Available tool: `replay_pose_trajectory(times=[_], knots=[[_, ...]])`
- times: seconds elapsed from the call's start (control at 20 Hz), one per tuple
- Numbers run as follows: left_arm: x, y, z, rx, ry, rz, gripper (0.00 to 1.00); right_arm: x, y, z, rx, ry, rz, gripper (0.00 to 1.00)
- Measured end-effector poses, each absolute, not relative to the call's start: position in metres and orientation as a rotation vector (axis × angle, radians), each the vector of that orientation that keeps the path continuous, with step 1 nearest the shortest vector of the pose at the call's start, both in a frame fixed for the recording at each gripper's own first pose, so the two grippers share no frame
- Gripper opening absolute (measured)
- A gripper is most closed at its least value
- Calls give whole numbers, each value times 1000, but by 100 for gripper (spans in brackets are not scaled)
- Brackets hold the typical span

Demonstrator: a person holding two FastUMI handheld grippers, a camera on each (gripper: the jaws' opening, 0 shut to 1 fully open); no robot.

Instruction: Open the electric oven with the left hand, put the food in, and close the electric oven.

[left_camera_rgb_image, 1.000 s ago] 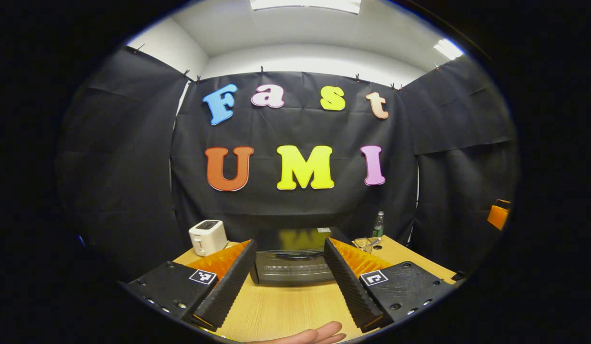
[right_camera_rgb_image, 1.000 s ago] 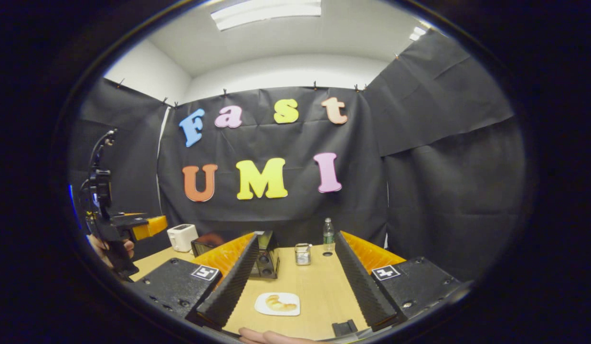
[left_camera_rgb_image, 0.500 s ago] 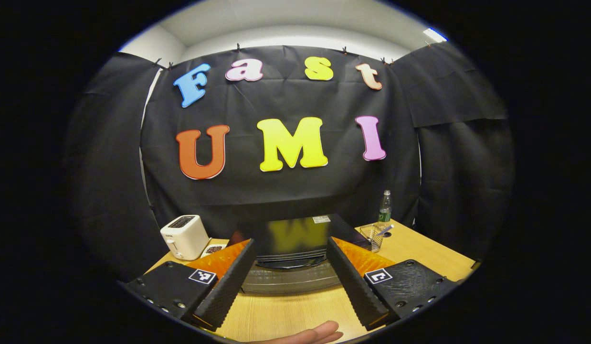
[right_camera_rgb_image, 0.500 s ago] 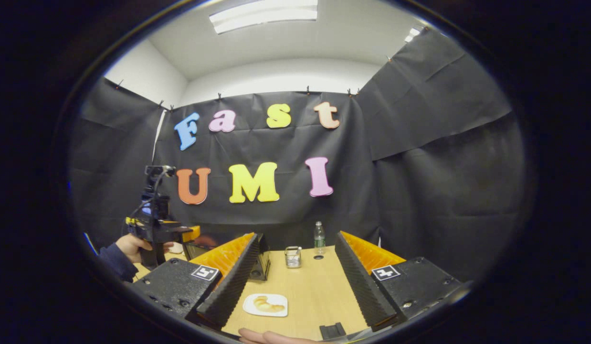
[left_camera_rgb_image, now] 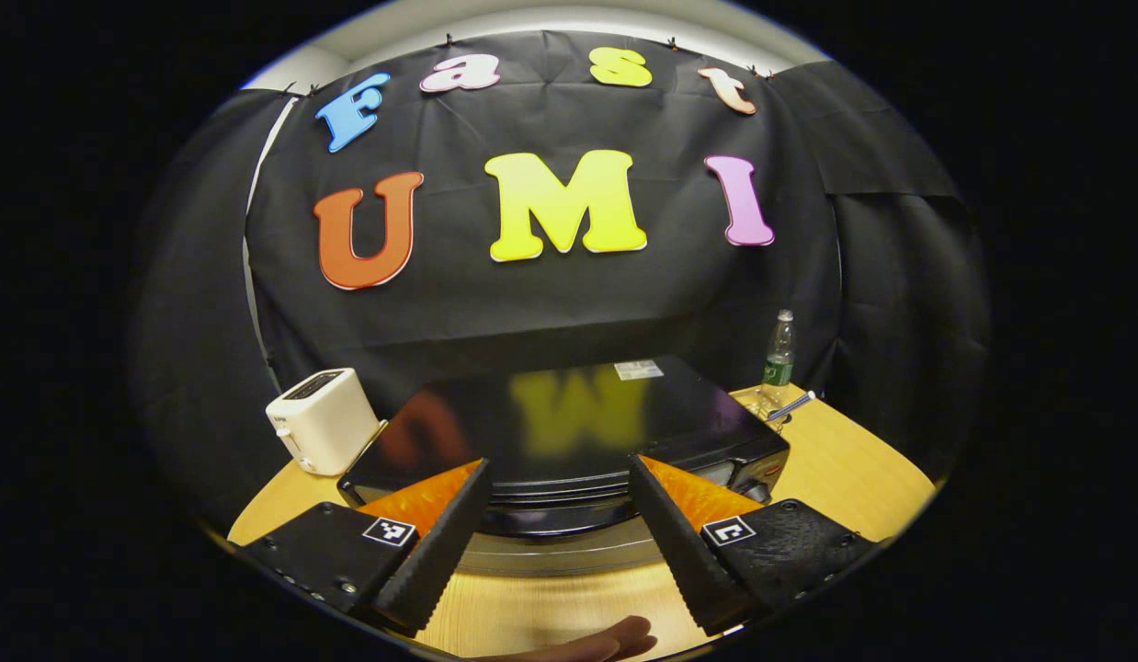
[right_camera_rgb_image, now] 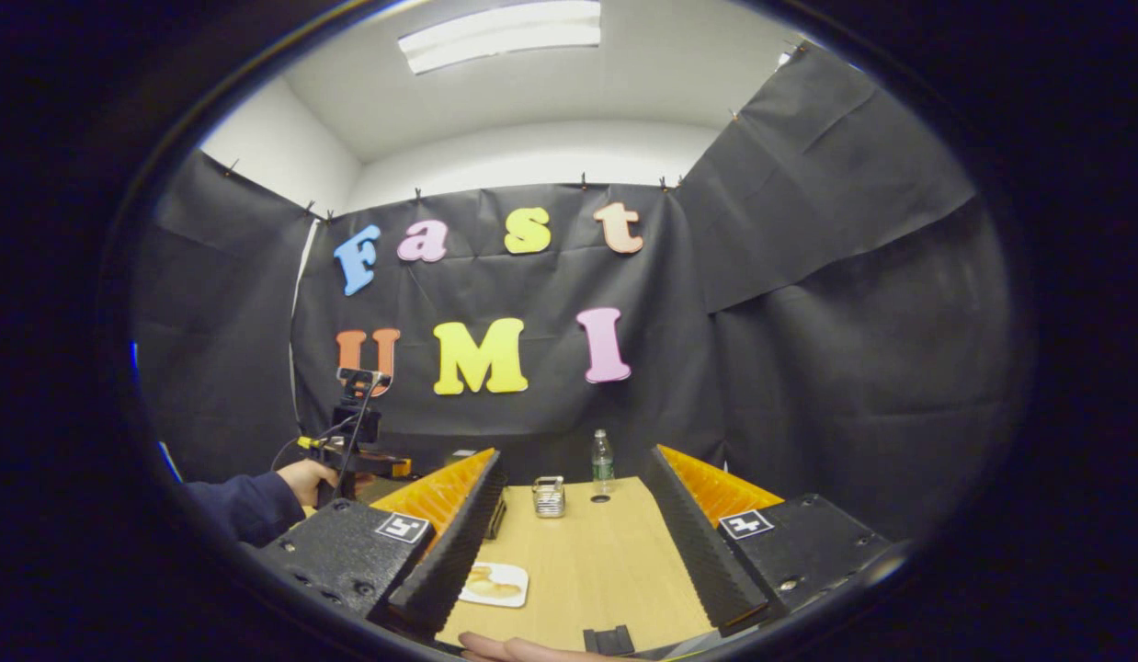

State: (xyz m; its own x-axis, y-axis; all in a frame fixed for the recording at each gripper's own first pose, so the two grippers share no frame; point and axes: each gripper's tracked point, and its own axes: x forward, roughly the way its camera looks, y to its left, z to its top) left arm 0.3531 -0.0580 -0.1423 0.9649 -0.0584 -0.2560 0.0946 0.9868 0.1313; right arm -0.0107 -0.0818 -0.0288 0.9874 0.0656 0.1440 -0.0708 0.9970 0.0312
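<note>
Toaster comes first in the left gripper view, standing on the wooden table just left of the black oven. The left gripper hovers close over the oven's front edge with its fingers spread wide and nothing between them; the oven door looks closed. Right of the oven stands a water bottle. In the right gripper view, a hand in a dark sleeve holds the left gripper at the far left. Next comes the right gripper, fingers wide apart and empty above the table. A white plate with a piece of bread lies beside its left finger, and a small metal rack stands farther back.
</note>
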Motion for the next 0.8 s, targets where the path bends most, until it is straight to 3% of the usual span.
replay_pose_trajectory(times=[0.05,0.15,0.2,0.25,0.8], knots=[[354,-61,-147,128,275,-98,98,-9,-81,-31,33,-139,78,97],[354,-62,-148,99,269,-104,84,-10,-80,-32,45,-137,90,97],[352,-59,-149,89,269,-98,84,-9,-81,-33,54,-134,93,97],[352,-57,-150,90,271,-84,95,-6,-83,-37,62,-124,88,96],[294,-57,-162,50,256,-90,95,8,-61,-50,121,-68,114,95]])
